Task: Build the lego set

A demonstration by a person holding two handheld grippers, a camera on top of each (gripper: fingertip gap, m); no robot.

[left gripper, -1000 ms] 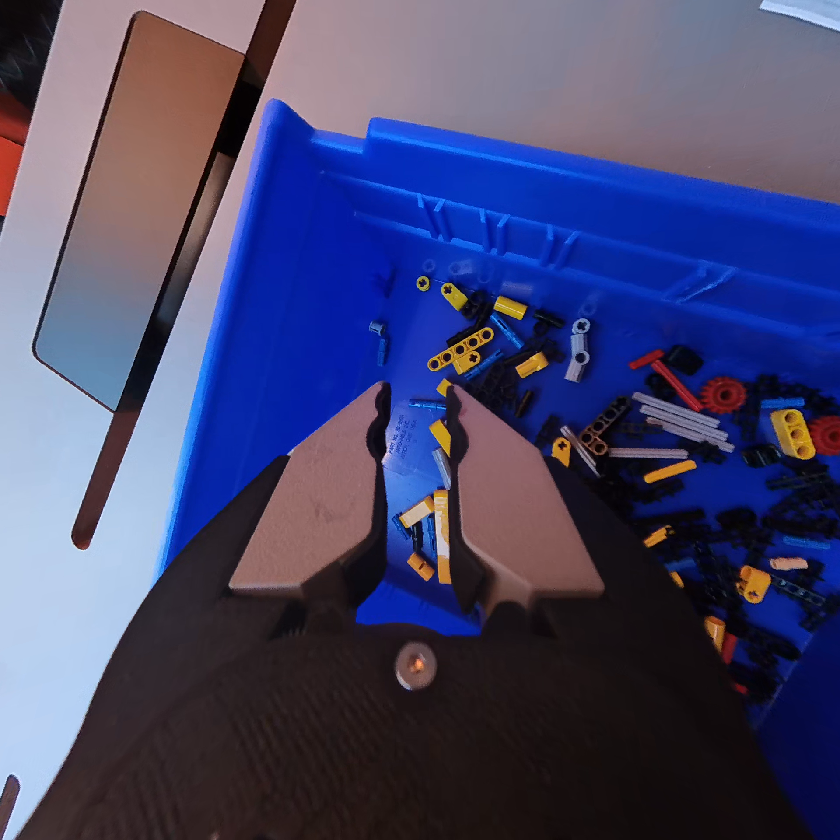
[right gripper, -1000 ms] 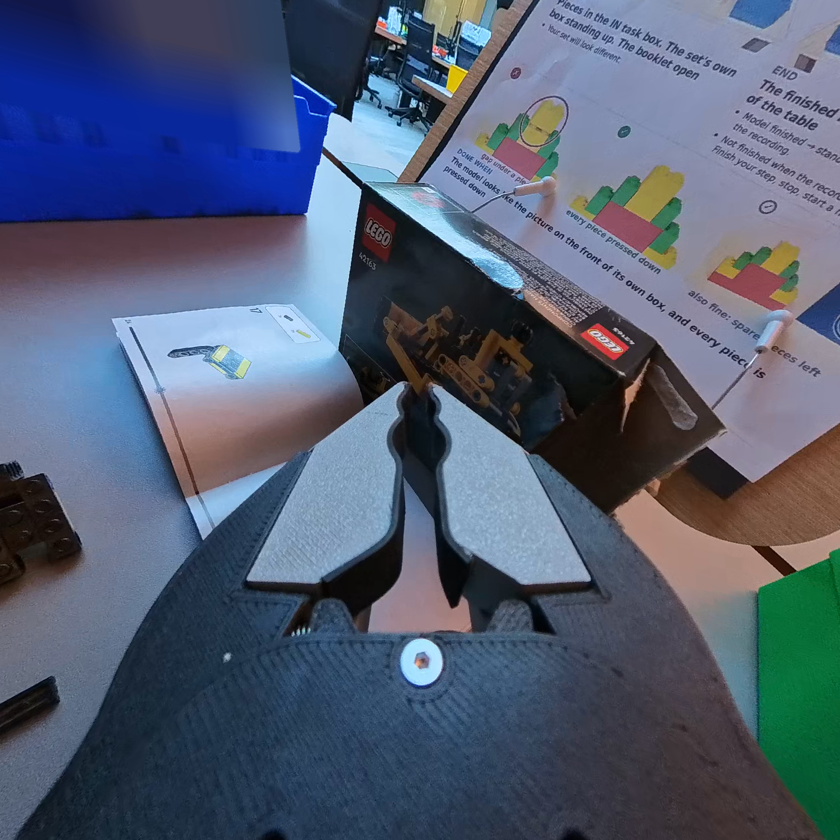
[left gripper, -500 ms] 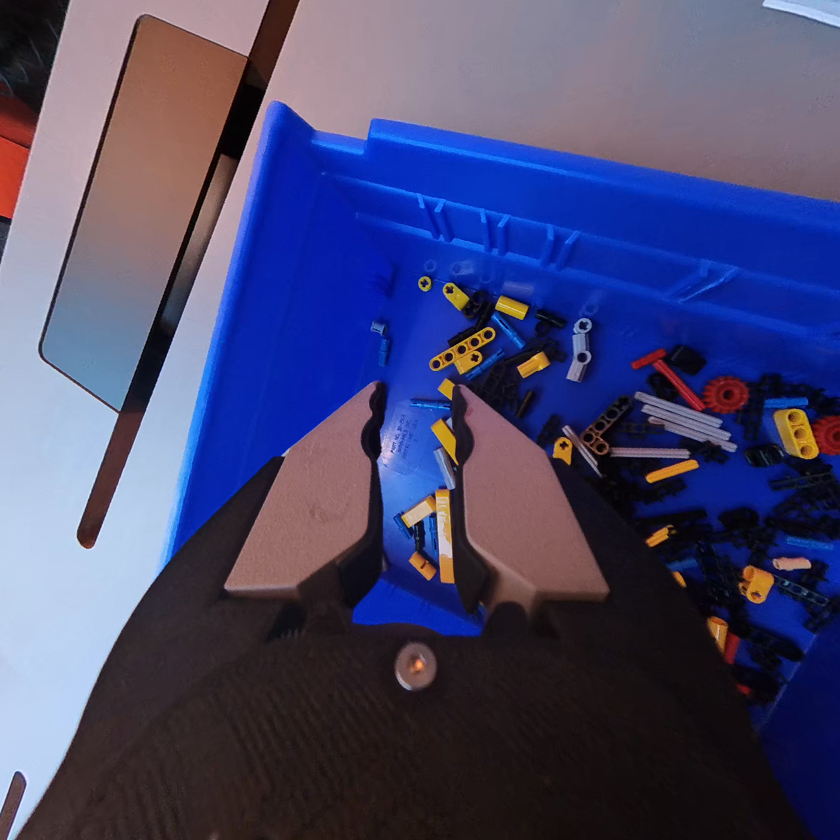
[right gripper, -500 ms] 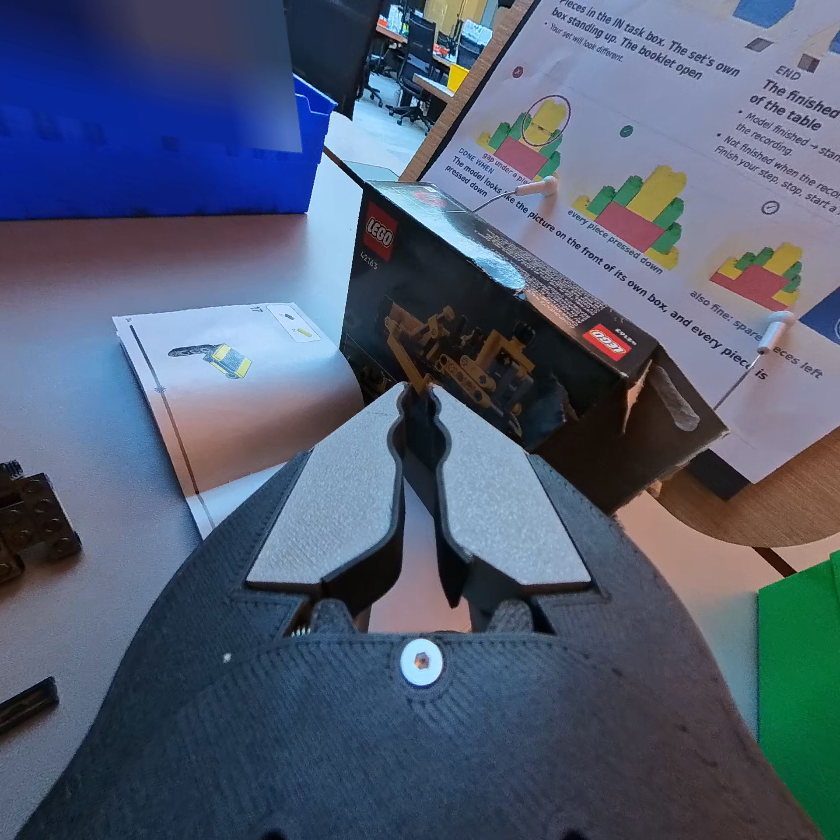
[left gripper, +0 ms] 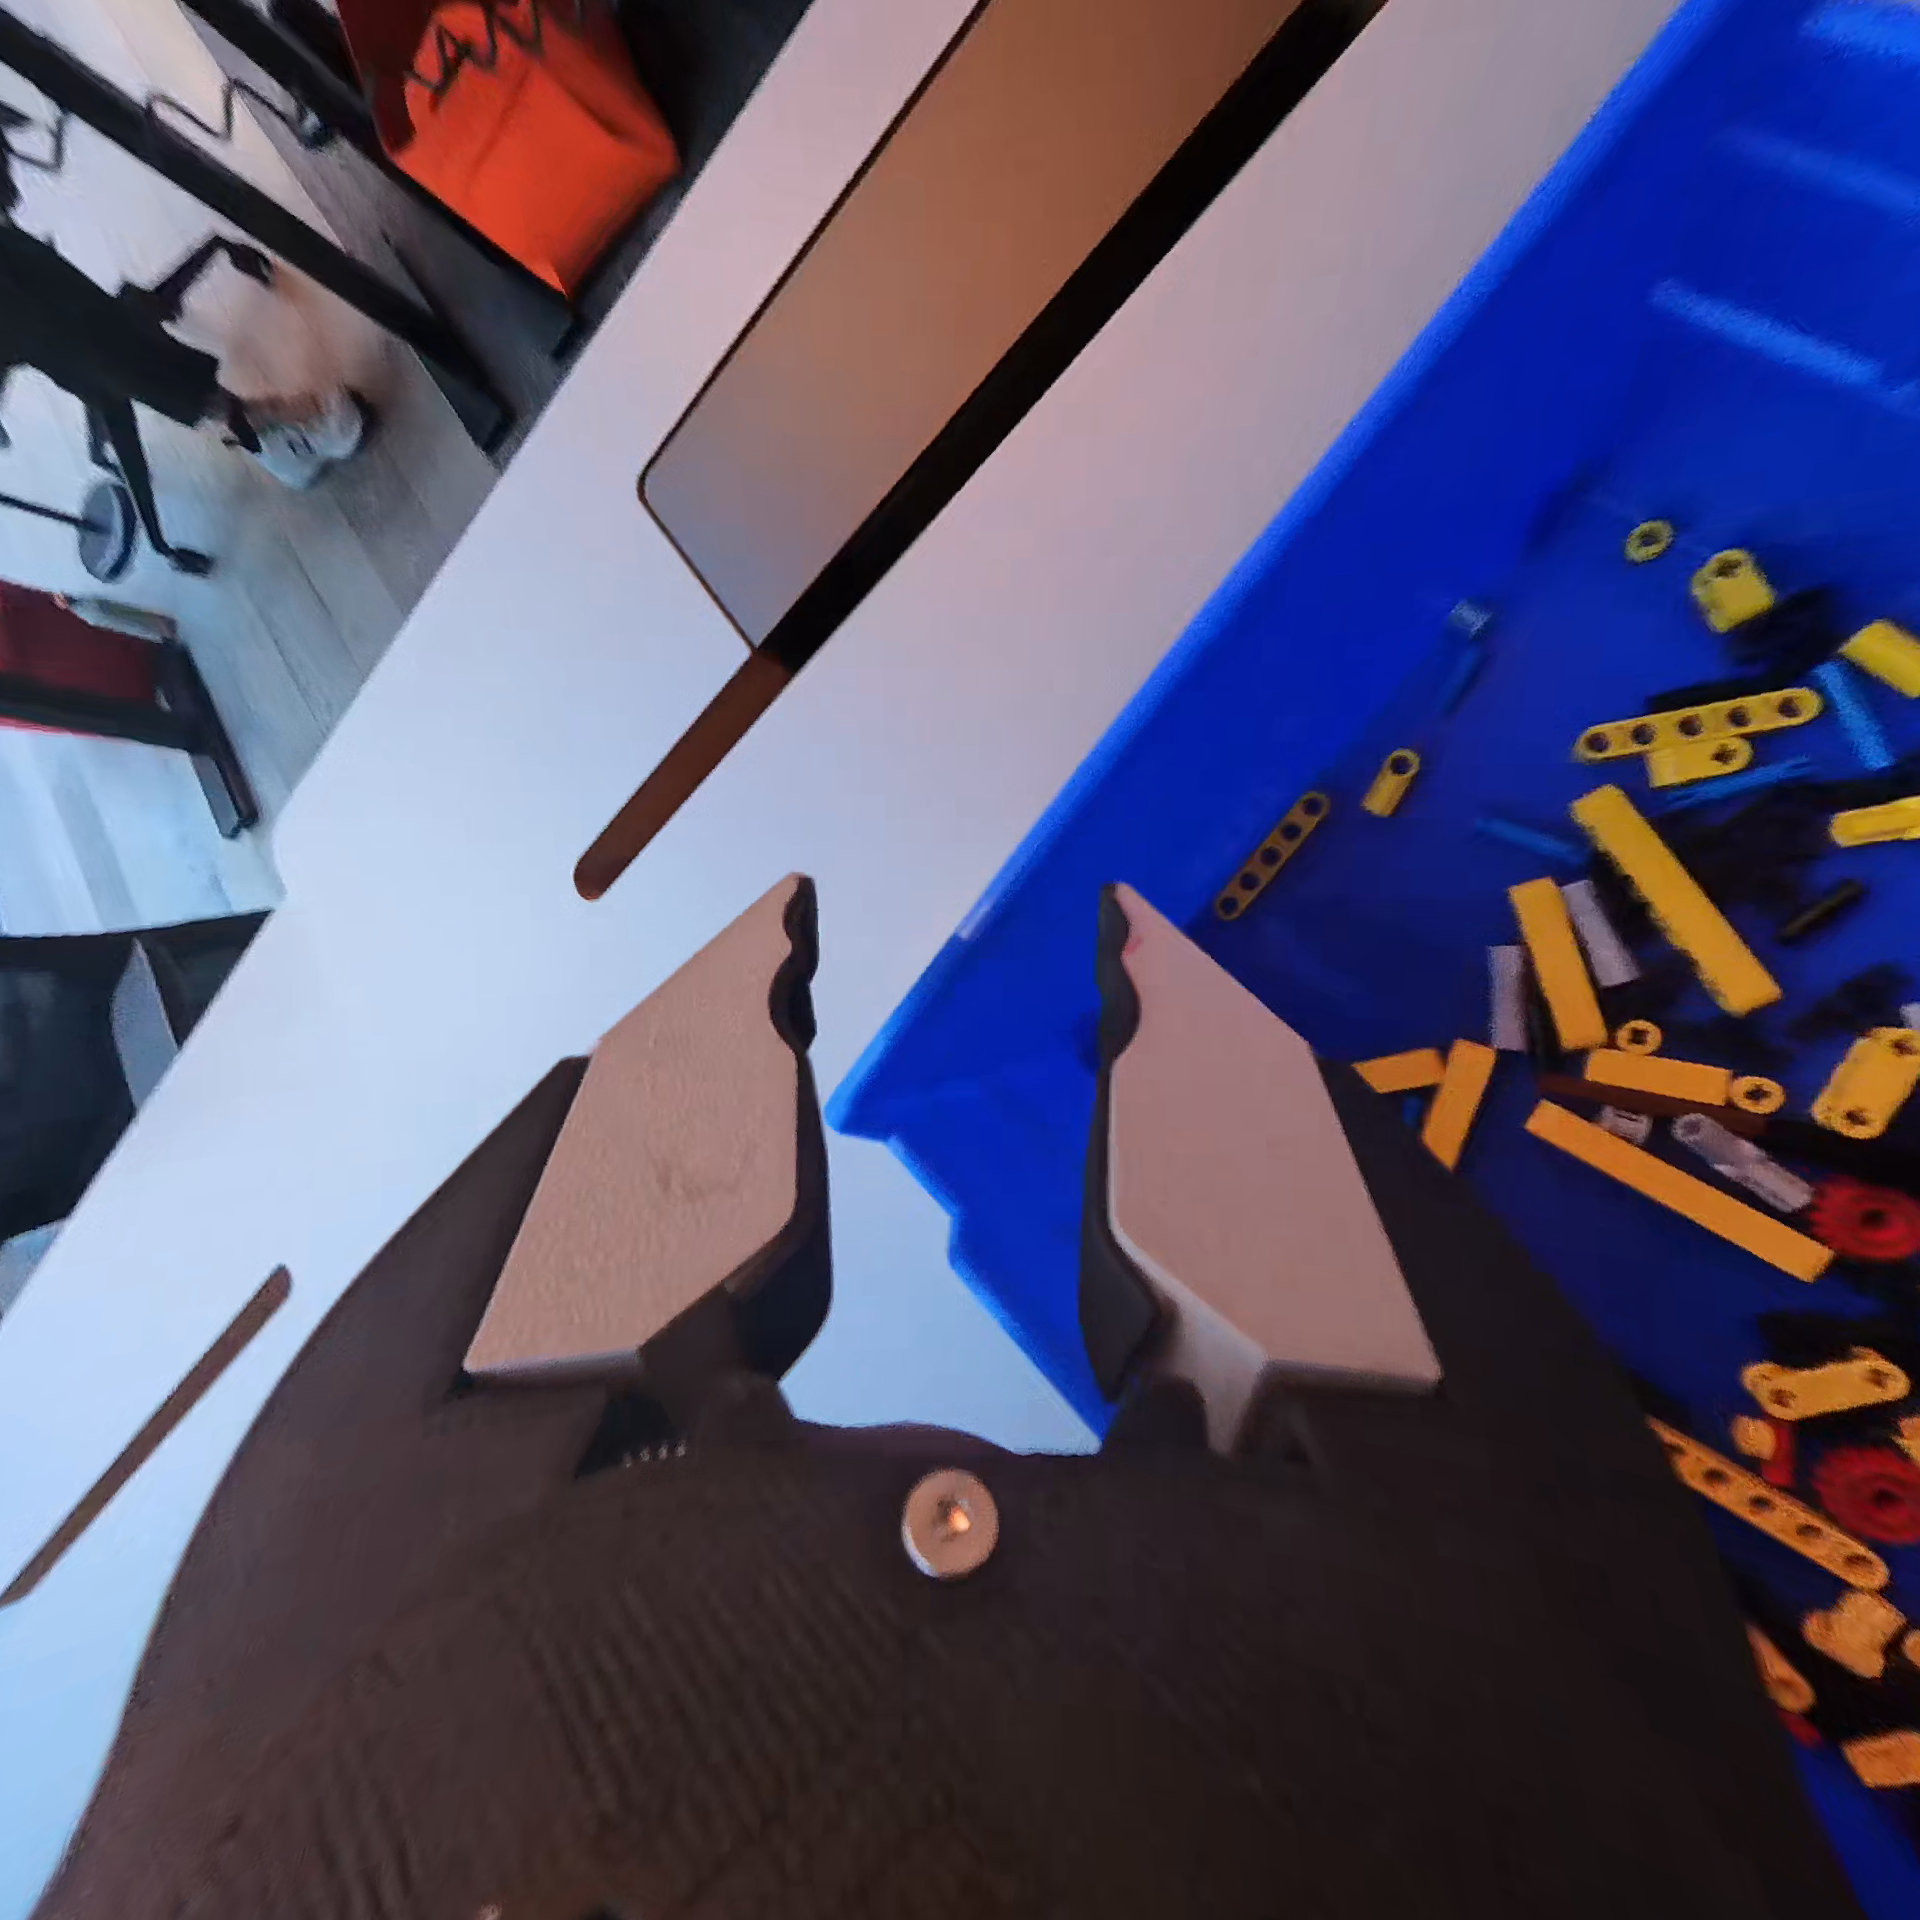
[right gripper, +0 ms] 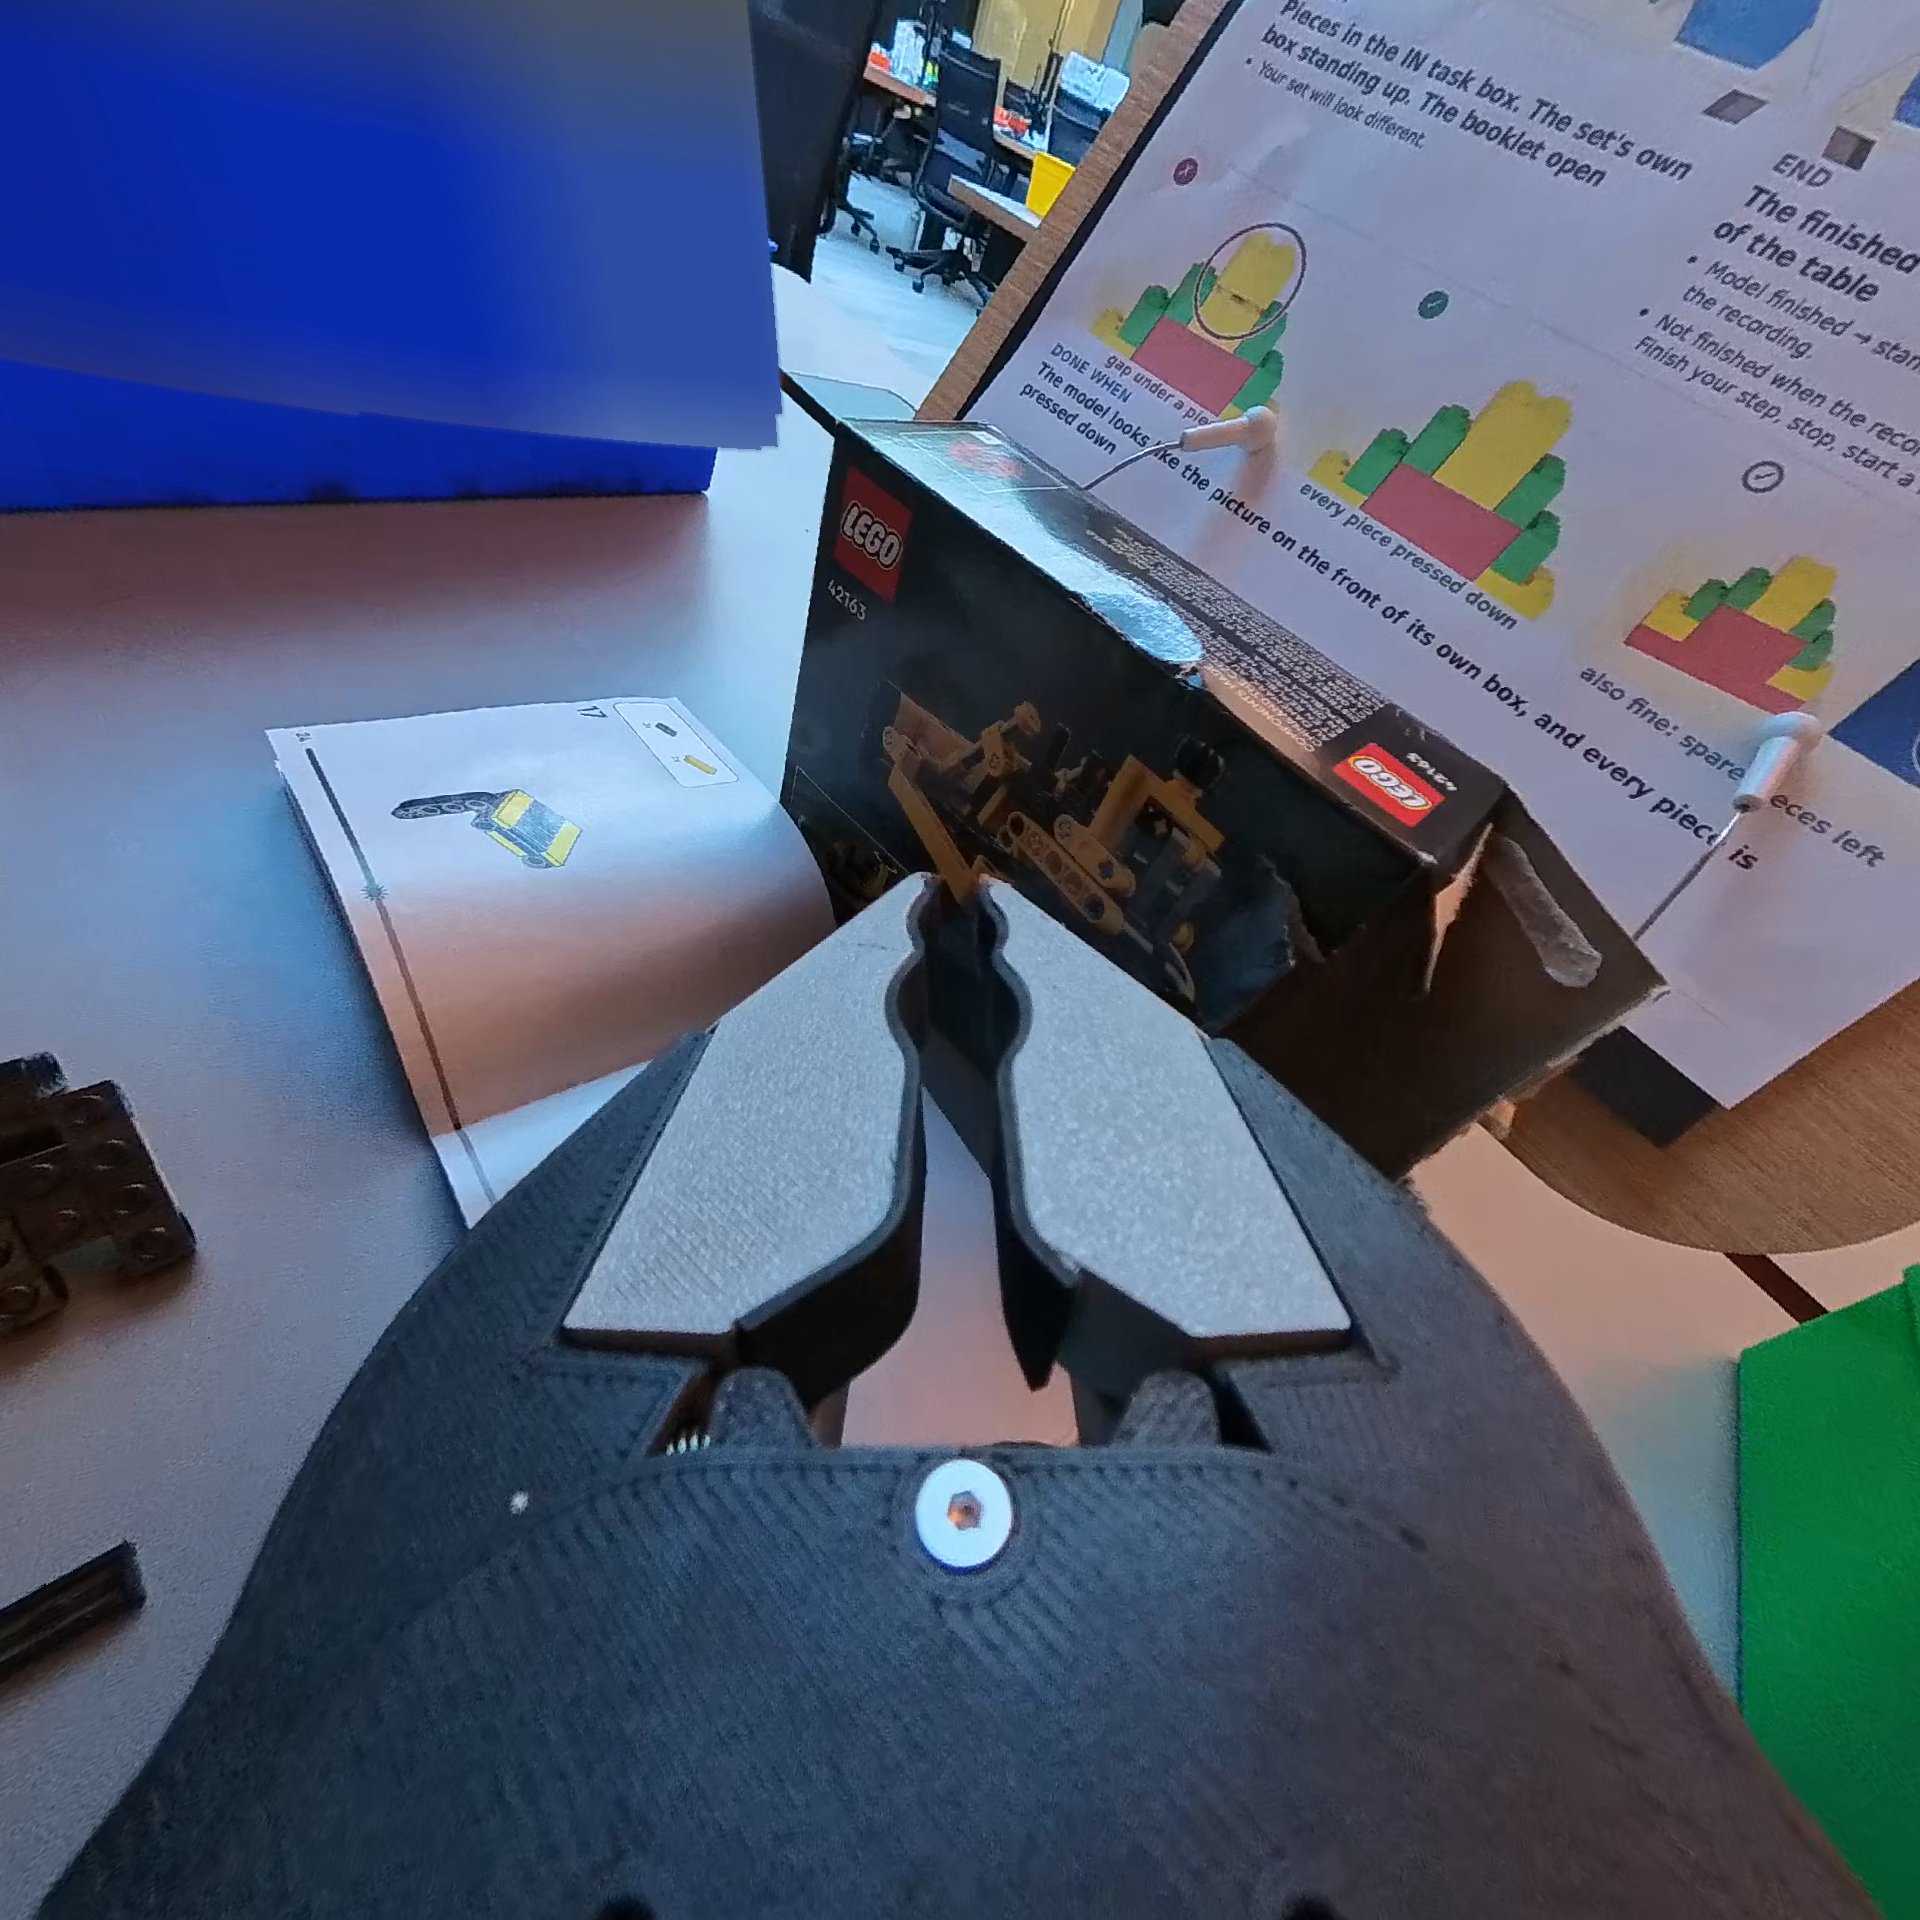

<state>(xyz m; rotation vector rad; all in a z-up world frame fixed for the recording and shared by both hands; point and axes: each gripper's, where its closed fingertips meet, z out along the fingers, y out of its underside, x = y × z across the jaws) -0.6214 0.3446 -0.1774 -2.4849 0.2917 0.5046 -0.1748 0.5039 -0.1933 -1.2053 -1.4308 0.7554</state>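
Note:
My left gripper [left gripper: 958, 914] is open and empty, with its jaws wide apart. It hovers over the near left corner of the blue bin [left gripper: 1049, 997], the left finger over the white table and the right finger over the bin's rim. Many loose yellow, black, grey and red lego pieces [left gripper: 1662, 914] lie in the bin, to the right of the gripper. My right gripper [right gripper: 958, 899] is shut above the table, and I see nothing between its tips. A black partial assembly [right gripper: 83, 1174] and a black beam [right gripper: 62, 1610] lie to its left.
An open instruction booklet [right gripper: 520, 883] lies ahead of the right gripper, with the black lego box [right gripper: 1143, 727] and a propped instruction poster [right gripper: 1558, 416] behind it. A green sheet [right gripper: 1839, 1558] is at right. The white table [left gripper: 520, 883] has slots; an orange object [left gripper: 520, 135] sits beyond its edge. My right fingertips sit around 50 cm from my left ones. The black beam [right gripper: 62, 1610] sits 15 cm or so from the ends of my right fingers.
My left gripper has opened wide and swung left, from over the bin's inside to over its corner; its view is blurred by motion. The right gripper has not moved.

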